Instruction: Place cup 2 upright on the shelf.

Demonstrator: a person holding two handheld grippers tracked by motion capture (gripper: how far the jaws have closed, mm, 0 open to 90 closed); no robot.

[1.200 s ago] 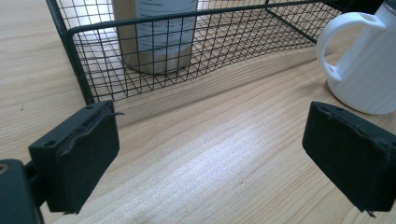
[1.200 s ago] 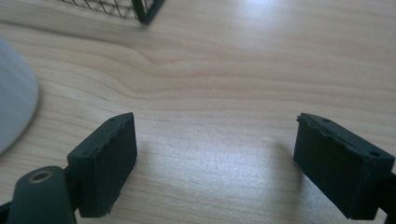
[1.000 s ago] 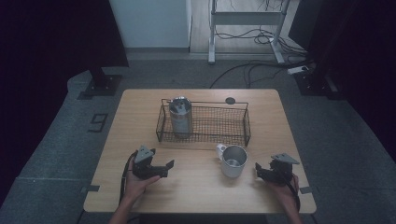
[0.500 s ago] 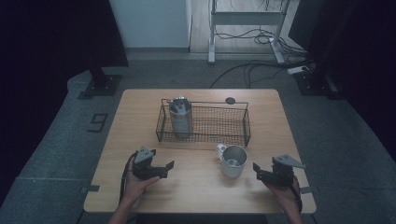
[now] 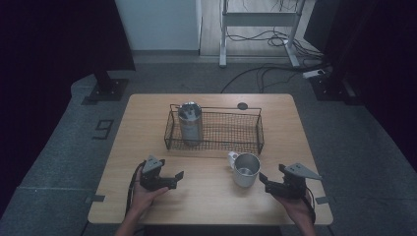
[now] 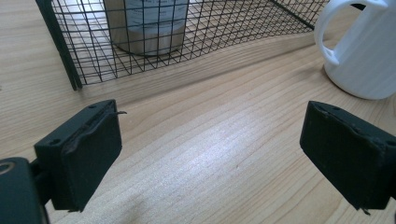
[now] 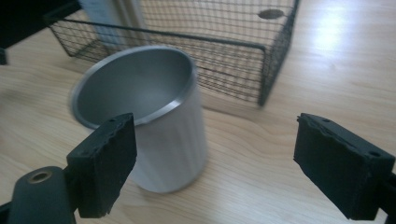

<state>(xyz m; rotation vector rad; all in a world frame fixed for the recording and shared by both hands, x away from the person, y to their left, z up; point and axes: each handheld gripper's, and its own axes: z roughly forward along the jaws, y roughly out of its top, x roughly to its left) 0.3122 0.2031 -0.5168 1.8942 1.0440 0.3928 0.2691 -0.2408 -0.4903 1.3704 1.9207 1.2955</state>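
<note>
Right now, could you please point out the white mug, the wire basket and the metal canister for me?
white mug (image 5: 244,170): high view, on its side wall below the rim.
wire basket (image 5: 216,147): high view, on its near wall.
metal canister (image 5: 190,125): high view, on its side.

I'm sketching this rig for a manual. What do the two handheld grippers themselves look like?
Both are black. The left gripper and right gripper each carry a grey three-cornered plate on top and end in two blocky black jaws with worn, slightly frayed pad edges. A black cable loops from the left one; a cable trails at the right wrist too. No sleeves show on the forearms.
</note>
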